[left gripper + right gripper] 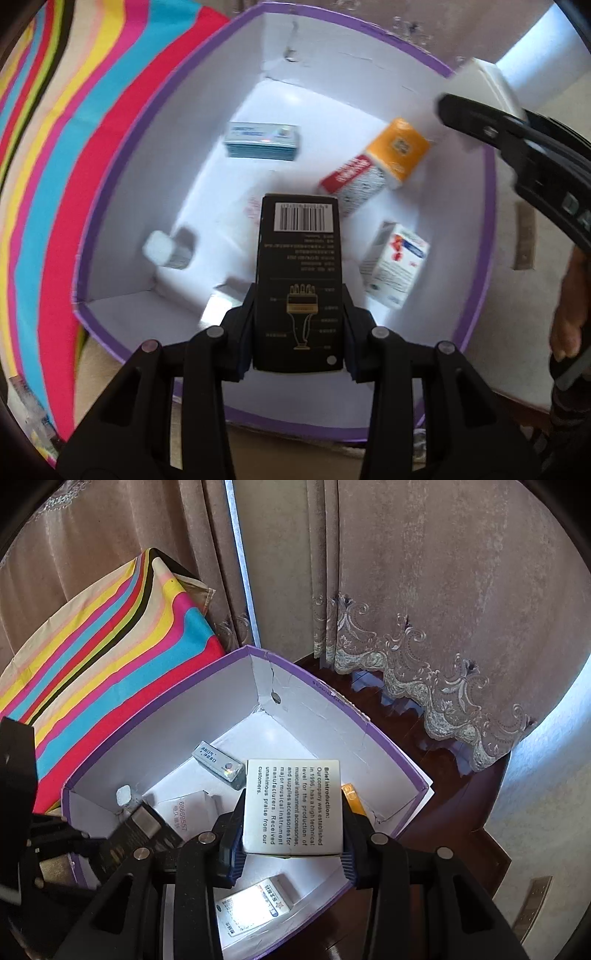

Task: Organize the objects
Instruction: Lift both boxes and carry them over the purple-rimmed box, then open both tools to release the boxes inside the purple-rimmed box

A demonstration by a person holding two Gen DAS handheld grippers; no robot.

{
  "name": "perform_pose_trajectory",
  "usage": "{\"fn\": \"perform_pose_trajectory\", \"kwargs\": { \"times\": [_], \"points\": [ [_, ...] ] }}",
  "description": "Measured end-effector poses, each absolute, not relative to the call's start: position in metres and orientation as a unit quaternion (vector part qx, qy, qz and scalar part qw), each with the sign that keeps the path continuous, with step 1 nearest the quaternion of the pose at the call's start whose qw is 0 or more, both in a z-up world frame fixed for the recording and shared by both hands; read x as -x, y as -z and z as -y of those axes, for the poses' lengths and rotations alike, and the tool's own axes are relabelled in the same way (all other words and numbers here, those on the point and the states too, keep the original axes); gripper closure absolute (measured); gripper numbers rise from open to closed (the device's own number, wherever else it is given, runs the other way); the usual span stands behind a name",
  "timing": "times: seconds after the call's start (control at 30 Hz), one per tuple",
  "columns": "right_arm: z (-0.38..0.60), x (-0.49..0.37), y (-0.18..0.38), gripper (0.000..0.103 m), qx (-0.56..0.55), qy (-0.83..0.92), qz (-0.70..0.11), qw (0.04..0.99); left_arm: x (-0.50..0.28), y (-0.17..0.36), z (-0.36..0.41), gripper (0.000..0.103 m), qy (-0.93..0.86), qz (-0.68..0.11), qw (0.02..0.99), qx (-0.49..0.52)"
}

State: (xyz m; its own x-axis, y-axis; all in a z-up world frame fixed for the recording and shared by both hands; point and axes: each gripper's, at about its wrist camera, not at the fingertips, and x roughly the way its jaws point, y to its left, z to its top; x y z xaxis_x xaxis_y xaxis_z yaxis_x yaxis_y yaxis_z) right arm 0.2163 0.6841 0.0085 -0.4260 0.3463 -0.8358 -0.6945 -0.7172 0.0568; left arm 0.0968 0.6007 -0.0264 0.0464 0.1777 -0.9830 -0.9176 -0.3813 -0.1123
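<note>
over the purple box (pixel 476 288), black barcoded carton (pixel 301 273), perhaps glossy

Daylit and bright in both fisheye views, with strong barrel distortion bending the purple-rimmed box (pixel 489 206) and striped cloth (pixel 48 177) toward dark, vignetted corners. Sunlight falling from the upper right, past the curtain (pixel 443 590), onto the white box floor, leaving blown-out patches near the bottom centre in the left wrist view and on a small carton (pixel 255 908) in the right wrist view. Soft shadows cast beside the packages. Motion blur over most of the left wrist view, smearing the orange package (pixel 399 147) and white bottle (pixel 162 249); sharper in the right wrist view, with printed text legible on the white box (pixel 291 805).
</note>
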Motion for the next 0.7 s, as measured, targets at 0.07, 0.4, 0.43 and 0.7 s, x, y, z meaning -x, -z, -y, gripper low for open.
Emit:
{"fn": "perform_pose_trajectory", "kwargs": {
  "times": [0.07,0.4,0.43,0.7],
  "points": [
    [-0.686,-0.212,-0.006,0.061,0.435,-0.82,-0.198,0.315,-0.096,0.03,-0.602,0.06,-0.59,-0.307,0.466,0.583],
    [-0.697,-0.189,0.001,0.061,0.445,-0.82,-0.19,0.306,-0.06,0.008,-0.617,0.06,-0.687,-0.281,0.412,0.528],
    [-0.698,-0.186,0.0,0.061,0.444,-0.821,-0.19,0.306,-0.06,0.006,-0.621,0.06,-0.694,-0.296,0.41,0.513],
    [-0.705,-0.163,-0.001,0.059,0.443,-0.824,-0.179,0.303,-0.041,0.009,-0.635,0.03,-0.713,-0.34,0.39,0.473]
  ]
}}
